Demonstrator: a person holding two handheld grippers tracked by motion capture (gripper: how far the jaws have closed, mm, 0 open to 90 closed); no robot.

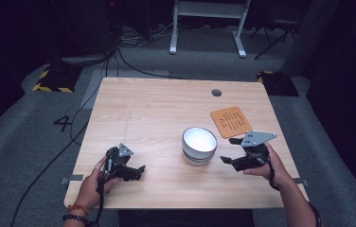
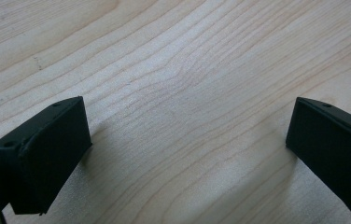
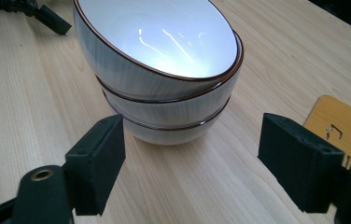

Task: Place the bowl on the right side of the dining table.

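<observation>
A stack of three white bowls [image 1: 199, 144] with thin brown rims stands right of the table's middle. In the right gripper view the top bowl of the stack [image 3: 164, 70] sits tilted in the ones beneath. My right gripper [image 1: 228, 150] hovers just right of the stack, open, and nothing lies between its jaws [image 3: 192, 158]. My left gripper [image 1: 136, 173] is low over the wood at the front left, well apart from the bowls. It is open over bare tabletop [image 2: 187, 154].
An orange slotted mat [image 1: 231, 121] lies flat behind my right gripper, seen again at the right edge [image 3: 346, 126]. The wooden table [image 1: 166, 99] has a round cable hole [image 1: 216, 92] near its far edge. Cables and a desk frame lie on the floor beyond.
</observation>
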